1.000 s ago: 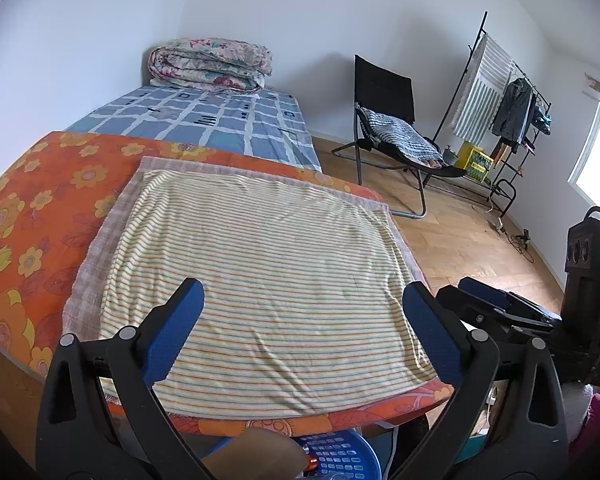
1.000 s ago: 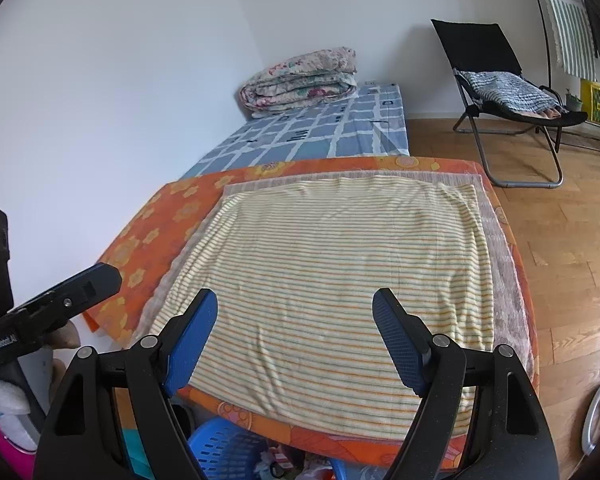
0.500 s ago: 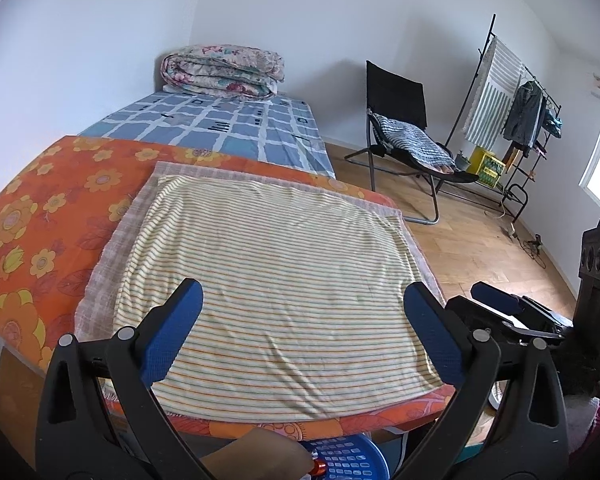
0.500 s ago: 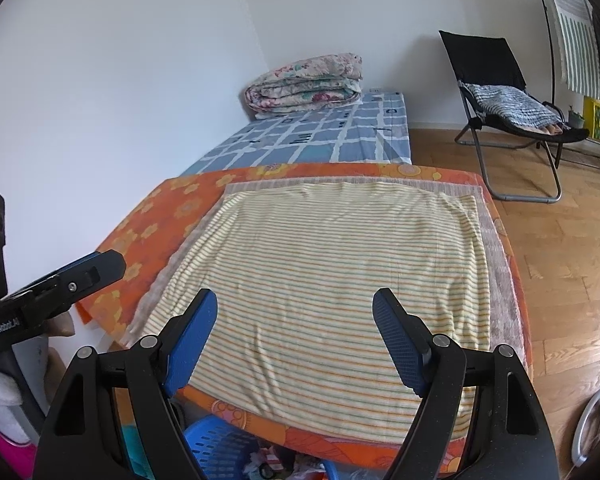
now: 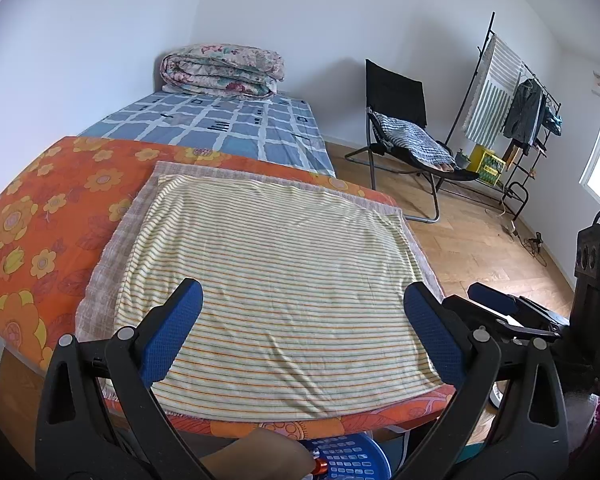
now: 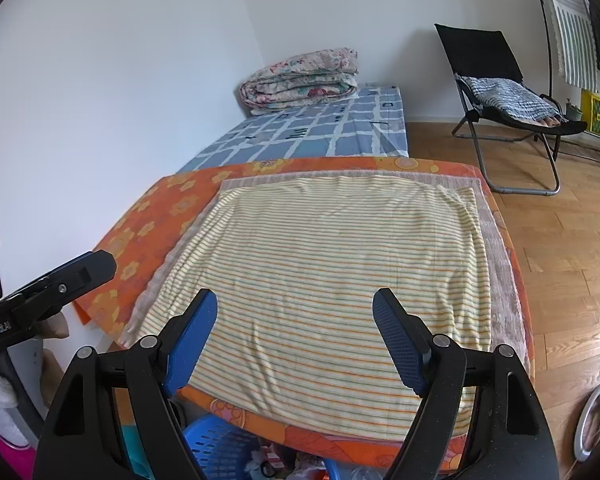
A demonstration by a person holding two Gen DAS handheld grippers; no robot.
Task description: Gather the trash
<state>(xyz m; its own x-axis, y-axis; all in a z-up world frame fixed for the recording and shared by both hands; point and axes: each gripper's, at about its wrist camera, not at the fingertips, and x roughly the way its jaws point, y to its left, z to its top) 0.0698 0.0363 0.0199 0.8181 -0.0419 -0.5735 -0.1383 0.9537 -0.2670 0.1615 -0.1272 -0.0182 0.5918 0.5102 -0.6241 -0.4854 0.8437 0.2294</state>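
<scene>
My left gripper is open and empty, held above the near edge of a table covered by a yellow striped cloth. My right gripper is also open and empty over the same cloth. No trash lies on the cloth. A blue plastic basket sits below the table's near edge; it also shows in the right wrist view, with crumpled scraps beside it. The right gripper's body shows at the right of the left wrist view. The left gripper's finger shows at the left of the right wrist view.
An orange flowered cover lies under the striped cloth. Behind it is a bed with a blue checked sheet and a folded quilt. A black folding chair and a clothes rack stand on the wooden floor at right.
Both grippers have drifted slightly; the view has shifted a little over the striped cloth. Both stay open and empty.
</scene>
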